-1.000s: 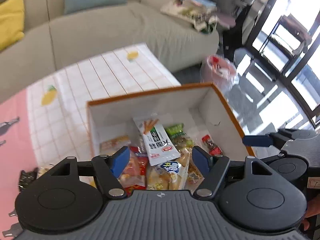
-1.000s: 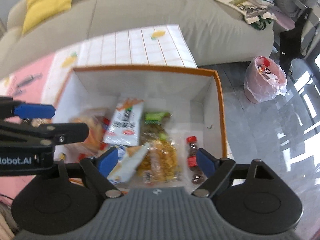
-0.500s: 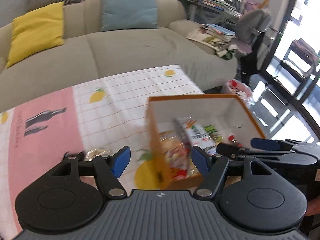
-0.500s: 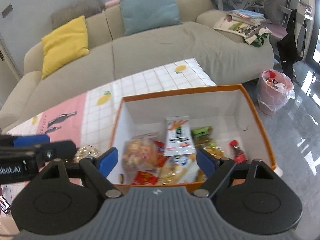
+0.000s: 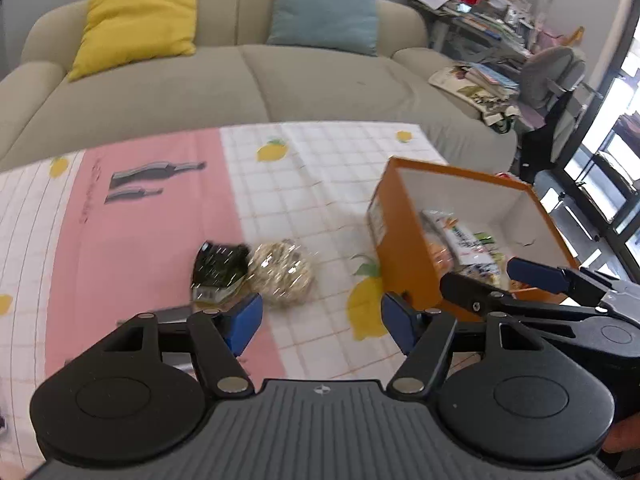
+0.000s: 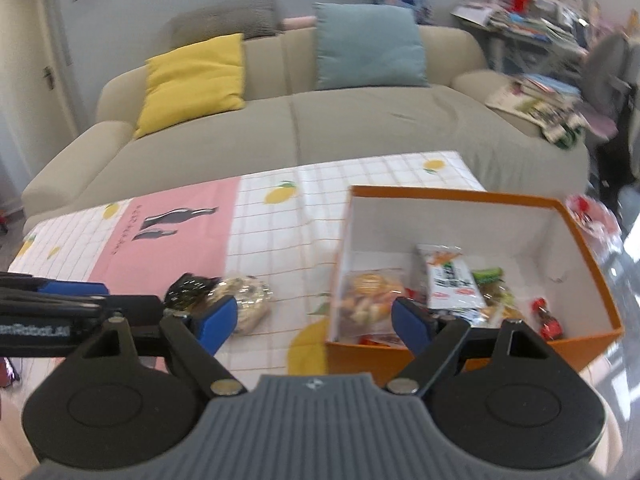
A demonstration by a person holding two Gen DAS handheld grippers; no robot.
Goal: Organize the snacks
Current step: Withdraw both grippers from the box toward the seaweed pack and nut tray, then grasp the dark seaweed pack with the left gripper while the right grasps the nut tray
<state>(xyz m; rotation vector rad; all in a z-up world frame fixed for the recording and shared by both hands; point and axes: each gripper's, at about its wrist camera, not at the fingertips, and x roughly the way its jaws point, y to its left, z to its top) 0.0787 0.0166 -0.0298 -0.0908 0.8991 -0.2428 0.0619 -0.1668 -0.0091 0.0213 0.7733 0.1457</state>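
Observation:
An orange box with a white inside stands on the table's right part and holds several snack packets. Left of it on the cloth lie a dark green packet and a clear-wrapped golden snack, touching each other. My left gripper hovers over the cloth near these two, jaws wide and closing slightly, nothing between them. My right gripper hangs beside the box's near left corner, jaws closing with nothing held. Each gripper shows at the edge of the other's view.
A tablecloth with a pink panel and lemon prints covers the low table. Behind it runs a beige sofa with a yellow cushion and a teal one. A cluttered desk and a chair stand at the right.
Both grippers have swung left, away from above the box interior toward the open cloth. The two loose snacks have come into view ahead. The right jaws have narrowed a little.

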